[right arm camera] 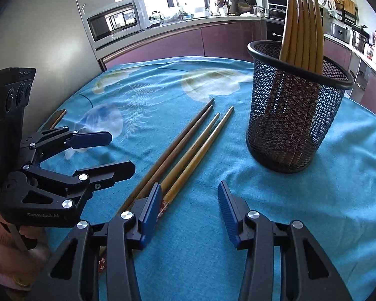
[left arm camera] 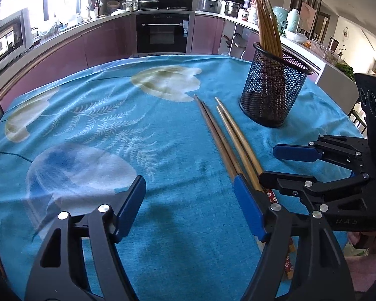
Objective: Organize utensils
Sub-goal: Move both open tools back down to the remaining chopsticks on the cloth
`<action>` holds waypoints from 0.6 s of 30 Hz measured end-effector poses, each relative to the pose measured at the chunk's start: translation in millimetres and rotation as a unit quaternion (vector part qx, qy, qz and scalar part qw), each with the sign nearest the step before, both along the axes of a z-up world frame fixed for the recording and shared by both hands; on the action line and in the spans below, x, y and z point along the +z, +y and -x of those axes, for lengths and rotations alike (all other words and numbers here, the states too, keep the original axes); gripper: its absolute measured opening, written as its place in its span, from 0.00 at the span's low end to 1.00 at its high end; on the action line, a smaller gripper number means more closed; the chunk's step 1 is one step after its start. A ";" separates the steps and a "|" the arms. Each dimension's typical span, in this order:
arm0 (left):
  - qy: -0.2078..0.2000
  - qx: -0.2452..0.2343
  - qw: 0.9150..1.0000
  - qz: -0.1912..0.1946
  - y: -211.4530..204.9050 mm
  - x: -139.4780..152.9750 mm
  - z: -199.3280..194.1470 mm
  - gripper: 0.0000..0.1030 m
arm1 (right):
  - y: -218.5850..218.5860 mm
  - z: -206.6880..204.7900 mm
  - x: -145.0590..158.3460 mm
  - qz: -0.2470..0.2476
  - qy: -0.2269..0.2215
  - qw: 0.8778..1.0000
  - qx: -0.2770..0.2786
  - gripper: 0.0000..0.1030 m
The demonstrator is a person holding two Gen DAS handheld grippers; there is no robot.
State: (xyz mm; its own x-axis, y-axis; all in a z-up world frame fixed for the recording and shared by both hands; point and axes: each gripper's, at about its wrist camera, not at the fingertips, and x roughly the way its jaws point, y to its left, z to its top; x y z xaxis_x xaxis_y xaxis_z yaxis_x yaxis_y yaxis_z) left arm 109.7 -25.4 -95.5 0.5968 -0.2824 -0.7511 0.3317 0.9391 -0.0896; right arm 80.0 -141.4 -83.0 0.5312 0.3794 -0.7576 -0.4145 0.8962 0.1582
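On a table draped in a blue floral cloth (left arm camera: 92, 115), the left gripper (left arm camera: 188, 205) hovers low over the near edge with its blue-padded jaws spread wide and nothing between them. To its right, four loose chopsticks (left arm camera: 228, 145) lie flat on the cloth in two pairs, side by side, tips pointing toward the far edge; their patterned butt ends pass beneath the left gripper's right finger. Just right of them the right gripper (left arm camera: 285, 165) sits close above the near right part of the table, its jaws likewise parted and holding nothing; in its own wrist view the gripper (right arm camera: 188, 213) has its left pad (right arm camera: 150, 215) over the butt ends of the chopsticks (right arm camera: 185, 148), though contact cannot be made out. Farther right, toward the far right corner, a black mesh holder (left arm camera: 273, 90) stands upright on the cloth, well apart from the loose pairs, with a bundle of wooden chopsticks (left arm camera: 265, 22) leaning inside it. A kitchen counter (left arm camera: 70, 28) and a built-in oven (left arm camera: 163, 32) line the background.
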 end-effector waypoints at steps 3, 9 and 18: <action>0.001 -0.006 1.000 0.002 -1.8 0.0 -0.3 0.70 | -1.9 0.8 0.7 0.001 0.002 1.000 0.000 0.42; 0.002 -0.013 1.000 -0.003 -7.4 -1.5 -3.3 0.70 | -7.6 3.1 1.2 0.002 0.003 1.000 -0.004 0.39; 0.011 -0.020 1.000 -0.015 -17.8 -6.3 -8.5 0.67 | -9.8 4.2 1.2 0.001 0.003 1.000 -0.004 0.39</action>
